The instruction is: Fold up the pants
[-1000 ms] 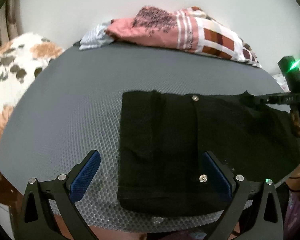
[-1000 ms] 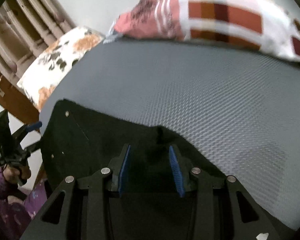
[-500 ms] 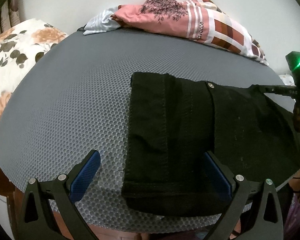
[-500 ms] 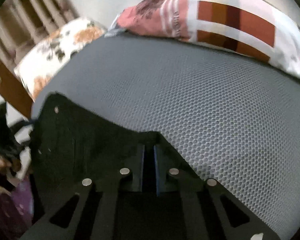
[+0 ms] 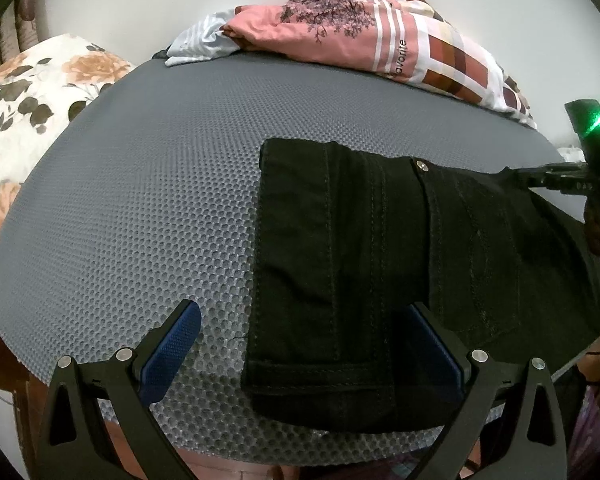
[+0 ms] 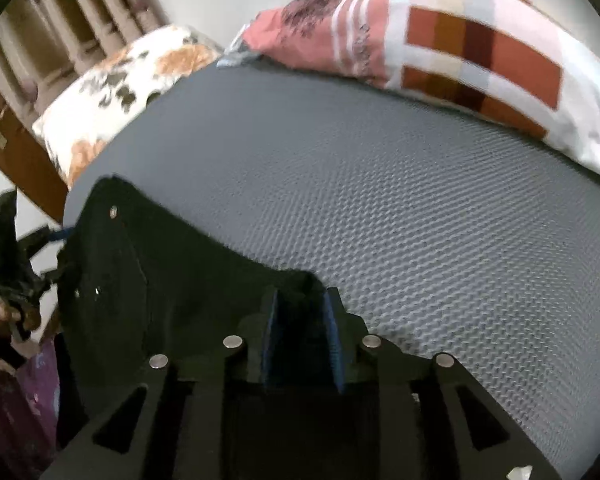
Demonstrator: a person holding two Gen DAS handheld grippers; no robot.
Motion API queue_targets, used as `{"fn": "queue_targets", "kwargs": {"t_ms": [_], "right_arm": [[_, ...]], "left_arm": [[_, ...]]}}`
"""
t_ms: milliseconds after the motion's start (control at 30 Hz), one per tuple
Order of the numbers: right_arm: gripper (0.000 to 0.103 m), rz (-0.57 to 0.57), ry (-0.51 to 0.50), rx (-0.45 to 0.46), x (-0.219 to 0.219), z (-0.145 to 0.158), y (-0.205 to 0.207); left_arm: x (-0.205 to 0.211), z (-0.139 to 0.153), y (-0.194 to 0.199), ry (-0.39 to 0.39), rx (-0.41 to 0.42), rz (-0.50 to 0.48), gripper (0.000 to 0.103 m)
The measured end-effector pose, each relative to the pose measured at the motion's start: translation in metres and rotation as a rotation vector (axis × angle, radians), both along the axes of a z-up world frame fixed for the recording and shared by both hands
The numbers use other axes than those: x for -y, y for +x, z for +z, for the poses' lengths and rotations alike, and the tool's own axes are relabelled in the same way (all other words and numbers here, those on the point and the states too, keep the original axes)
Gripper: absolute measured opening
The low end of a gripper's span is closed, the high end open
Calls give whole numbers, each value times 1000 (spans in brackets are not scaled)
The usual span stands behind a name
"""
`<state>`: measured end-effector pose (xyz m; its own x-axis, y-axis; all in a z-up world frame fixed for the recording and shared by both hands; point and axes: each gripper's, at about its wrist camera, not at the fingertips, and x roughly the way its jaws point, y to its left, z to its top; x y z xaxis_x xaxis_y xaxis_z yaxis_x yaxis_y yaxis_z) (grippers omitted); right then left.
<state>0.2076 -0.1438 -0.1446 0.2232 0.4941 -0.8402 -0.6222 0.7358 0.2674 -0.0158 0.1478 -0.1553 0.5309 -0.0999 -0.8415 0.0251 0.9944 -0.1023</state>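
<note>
My right tongs (image 6: 302,336), just reopening, straddle a raised fold of the black denim pants (image 5: 380,248) on the grey honeycomb mat (image 5: 140,200); my left tongs (image 5: 300,344) gape wide, empty, over the hem.

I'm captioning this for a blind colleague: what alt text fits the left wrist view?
Folded black pants lie on a grey mesh mat; the open left gripper hovers over their near edge. Far right, the right gripper meets the pants' far end.
</note>
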Motion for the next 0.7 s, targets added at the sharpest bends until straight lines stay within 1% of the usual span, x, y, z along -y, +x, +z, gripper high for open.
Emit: {"fn": "queue_targets", "kwargs": {"t_ms": [33,100,167,233,367,467,567,600,700], "right_arm": [[24,15,-5,-2,-3,-2,-1],[23,42,1,-9,-7,-2,-3],[17,66,-35,10,-10,-1,-6],[11,59,-47,14,-10,0,-4],[7,3,-58,40,-14,2,-2],[5,-76,-12,42,-9,2,4],[5,-160,55,-14,2,-15,17],[5,-174,86,-26,5,-18,19],[5,-178,101,-12,5,-19,17]], "left_arm": [[0,-1,0,1,-4,1,101],[-1,-2,1,-1,-9,4,101],[-3,-2,1,-6,-5,12,101],[-4,-2,1,-5,-2,16,101],[-5,-2,2,-1,1,22,101],[-6,-2,3,15,12,23,101],[-8,-4,3,5,11,23,101],[-9,-4,4,3,9,23,101],[-9,-4,6,9,11,16,101]]}}
